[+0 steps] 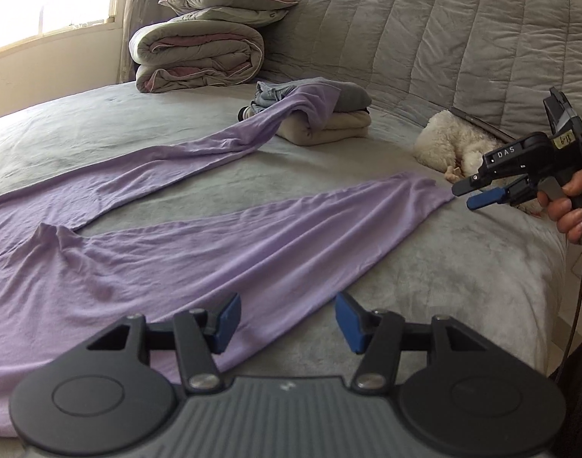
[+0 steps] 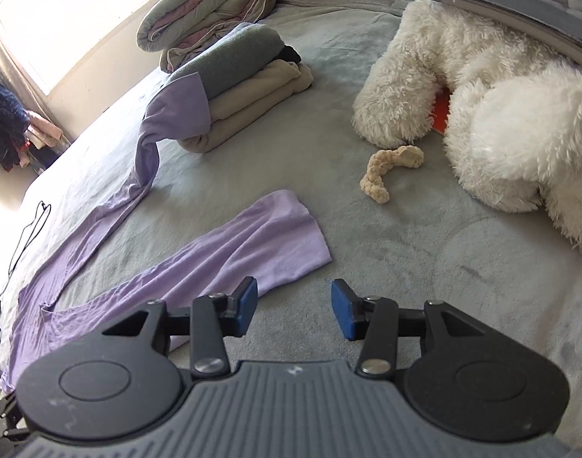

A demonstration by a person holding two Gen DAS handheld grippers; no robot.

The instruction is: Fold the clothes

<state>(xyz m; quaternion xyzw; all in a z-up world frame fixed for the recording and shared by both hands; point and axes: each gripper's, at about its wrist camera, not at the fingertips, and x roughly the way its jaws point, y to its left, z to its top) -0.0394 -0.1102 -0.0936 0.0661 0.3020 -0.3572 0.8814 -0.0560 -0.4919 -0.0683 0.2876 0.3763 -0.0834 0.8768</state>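
Both tongs are released, nothing between the blue pads on either side. Your left tongs [image 1: 287,320] hover low over the lilac trousers [image 1: 146,259], right at the near edge of the closer leg, with fabric showing under the left pad and bare bed [image 1: 462,286] under the right one. Your right tongs [image 2: 294,313] hang just beside that same leg's hem [image 2: 291,229]; in the left wrist view their tips sit almost at the hem's corner, apart from it by a sliver, your hand [image 1: 567,206] on the handle.

The trousers lie spread flat on the grey bed, legs splayed in a V. The near leg runs its long axis from the seat at the left out to the hem on the right. The far leg [image 1: 214,141] stretches away and its end is draped up over the stack of folded clothes [image 1: 329,122].

So here's what the next move hangs on: the near hem lies ahead and slightly left of your right tongs, and that hand is plainly the closer one to it. The draped far leg is well apart from both. I'd judge that the far leg has to come off the stack before the two legs can be laid together. Mind the white plush toy [image 2: 481,114] and the rope chew [image 2: 386,175] near the hem.
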